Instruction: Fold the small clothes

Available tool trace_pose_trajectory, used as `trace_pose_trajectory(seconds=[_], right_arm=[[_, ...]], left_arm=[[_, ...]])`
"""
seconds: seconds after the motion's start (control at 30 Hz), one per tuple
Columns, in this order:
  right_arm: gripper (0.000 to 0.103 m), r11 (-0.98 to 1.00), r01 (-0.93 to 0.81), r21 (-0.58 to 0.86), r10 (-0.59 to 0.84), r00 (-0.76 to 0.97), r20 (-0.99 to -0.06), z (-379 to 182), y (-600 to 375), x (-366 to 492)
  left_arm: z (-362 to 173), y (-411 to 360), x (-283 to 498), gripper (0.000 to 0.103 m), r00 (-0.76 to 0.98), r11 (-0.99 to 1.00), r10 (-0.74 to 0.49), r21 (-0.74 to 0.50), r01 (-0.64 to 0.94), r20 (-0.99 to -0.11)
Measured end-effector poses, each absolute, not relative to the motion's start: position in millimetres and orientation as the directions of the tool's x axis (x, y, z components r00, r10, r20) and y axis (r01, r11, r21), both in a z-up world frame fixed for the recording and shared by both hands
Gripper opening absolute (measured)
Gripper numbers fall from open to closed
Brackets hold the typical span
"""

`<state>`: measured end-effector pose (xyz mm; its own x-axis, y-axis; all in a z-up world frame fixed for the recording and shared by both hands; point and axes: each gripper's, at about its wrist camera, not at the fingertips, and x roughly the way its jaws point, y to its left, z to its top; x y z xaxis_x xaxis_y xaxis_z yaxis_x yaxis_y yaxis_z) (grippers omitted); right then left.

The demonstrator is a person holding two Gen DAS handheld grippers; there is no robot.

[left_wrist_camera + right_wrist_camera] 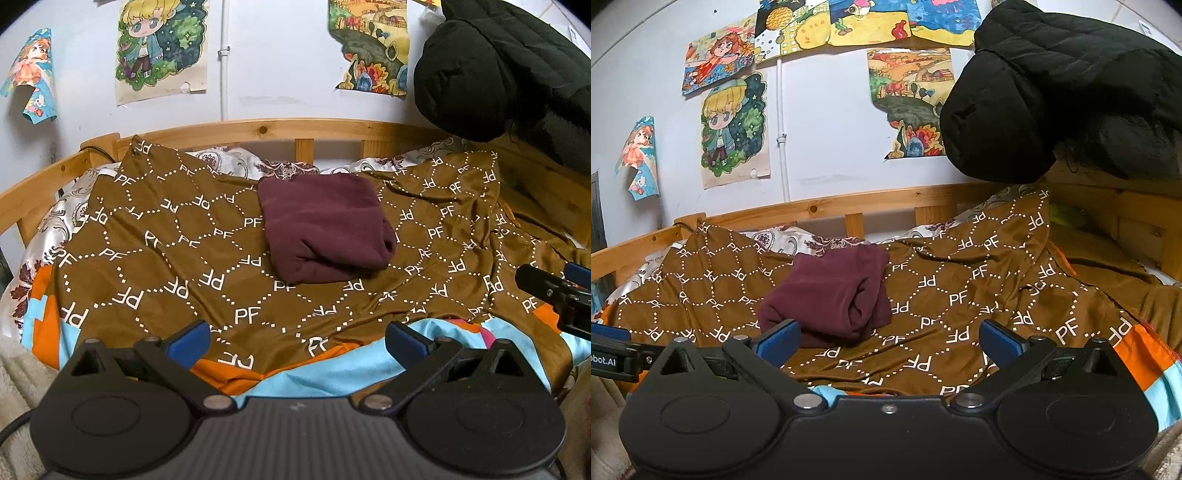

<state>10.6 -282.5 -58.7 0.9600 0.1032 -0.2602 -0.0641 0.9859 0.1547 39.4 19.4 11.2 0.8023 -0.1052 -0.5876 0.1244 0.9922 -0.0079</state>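
Left gripper [297, 341] and right gripper [890, 338] both stand wide open, holding nothing. Folded maroon garment [325, 225] lies ahead of both, apart from them, on a brown cover [166, 236] printed "PF". Black jacket [1052, 96] hangs upper right, beyond the wooden bed rail [258, 129].

One maroon garment [325, 225] before me, small, soft knit, folded into a thick squarish bundle, rolled fold edge facing my cameras, lying flat on the brown patterned bedspread [155, 236], mid-bed, untouched by anything
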Motion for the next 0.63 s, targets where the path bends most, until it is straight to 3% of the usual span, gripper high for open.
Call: trace_pose_trajectory(seconds=[0.63], right_arm=[[0.102,0.987,-0.066,0.149,0.104,0.959,-0.265,-59.8,-281.5,10.8]], left_arm=[[10.2,18.8,38.7,0.102,0.8,0.991,-0.113,-0.011,0.132,-0.589]])
